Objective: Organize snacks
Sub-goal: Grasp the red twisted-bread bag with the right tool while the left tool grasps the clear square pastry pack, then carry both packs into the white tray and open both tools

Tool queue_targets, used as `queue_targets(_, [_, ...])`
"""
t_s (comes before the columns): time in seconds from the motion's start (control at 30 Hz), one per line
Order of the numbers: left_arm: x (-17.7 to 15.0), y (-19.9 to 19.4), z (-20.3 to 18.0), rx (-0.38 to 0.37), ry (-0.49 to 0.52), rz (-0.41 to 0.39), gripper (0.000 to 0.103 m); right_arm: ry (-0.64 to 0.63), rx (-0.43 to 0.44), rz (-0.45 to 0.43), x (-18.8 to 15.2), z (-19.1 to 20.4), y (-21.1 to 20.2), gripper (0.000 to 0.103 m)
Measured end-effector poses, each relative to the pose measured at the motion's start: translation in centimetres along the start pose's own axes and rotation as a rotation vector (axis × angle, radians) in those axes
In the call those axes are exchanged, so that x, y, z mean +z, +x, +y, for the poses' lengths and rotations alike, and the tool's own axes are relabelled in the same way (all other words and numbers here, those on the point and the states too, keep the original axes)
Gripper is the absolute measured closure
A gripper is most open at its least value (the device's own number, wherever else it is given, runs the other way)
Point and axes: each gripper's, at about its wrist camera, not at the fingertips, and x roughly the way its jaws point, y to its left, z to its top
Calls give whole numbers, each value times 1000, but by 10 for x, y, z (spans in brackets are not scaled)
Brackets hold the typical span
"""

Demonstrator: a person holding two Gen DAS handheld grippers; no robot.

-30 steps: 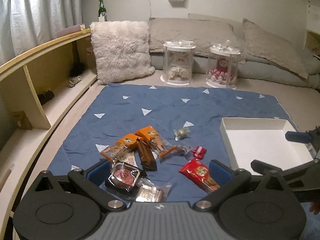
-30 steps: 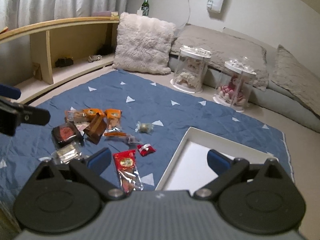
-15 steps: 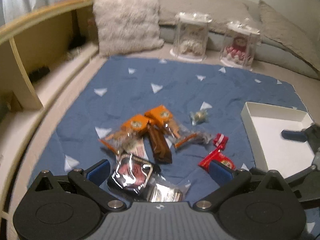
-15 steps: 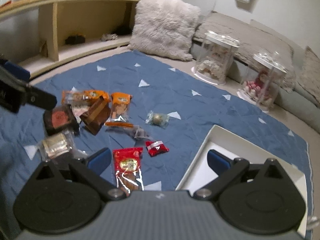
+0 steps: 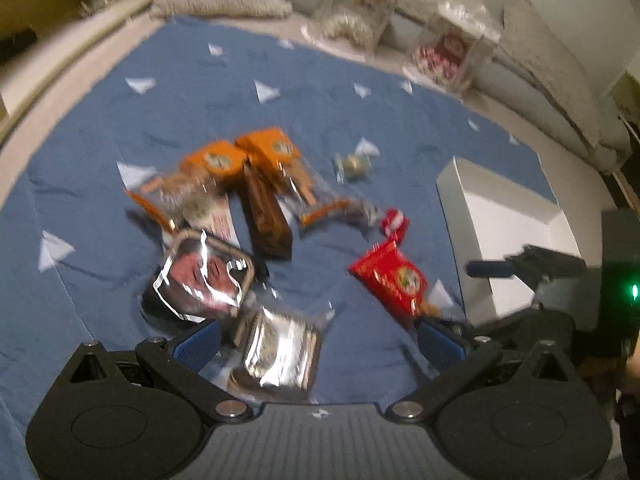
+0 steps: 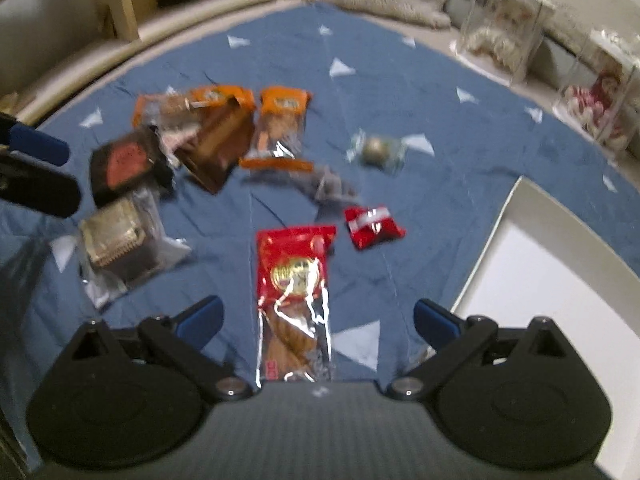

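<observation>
- Step: approach, nothing picked yet; snacks loose mid-blanket (image 6: 460,184), white tray (image 6: 560,280) at its right edge.
- R gripper (image 6: 318,318): jaws apart, just been closing slightly, straddling long red packet (image 6: 296,280), no contact.
- L gripper (image 5: 320,340): jaws apart over silver packet (image 5: 280,350).
- Next: lower, clamp, carry to tray.

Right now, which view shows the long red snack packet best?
The right wrist view: the long red snack packet lies centred and lengthwise, label readable as a gold round. The left wrist view shows it blurred, off right, its lower end hidden behind a claw finger.
</observation>
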Motion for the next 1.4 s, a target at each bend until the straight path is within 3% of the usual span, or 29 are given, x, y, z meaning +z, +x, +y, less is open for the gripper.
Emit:
queue_targets(0.07, [-1,6,1,-11,-5,34,0,22,36,30,2,-3,4,15])
queue_targets(0.2, [-1,15,1,-40,3,76,0,36,62,85,3,-2,11,23])
queue_targets(0.6, [1,50,-2,81,105,173,5,51,57,150,6,-12,39,32])
queue_targets(0.8, [1,62,-8,132,163,196,14,64,69,159,10,-14,46,39])
queue_targets(1.0, [-5,69,-14,197,242,215,39,58,47,163,8,-10,46,40])
queue_targets(1.1, [-7,68,-15,199,258,217,40,68,42,165,8,-9,42,44])
queue_targets(1.17, [-8,66,-16,201,258,213,41,97,45,158,8,-11,37,53])
queue_targets(1.4, [-18,58,-24,168,256,208,45,137,43,130,7,-15,21,56])
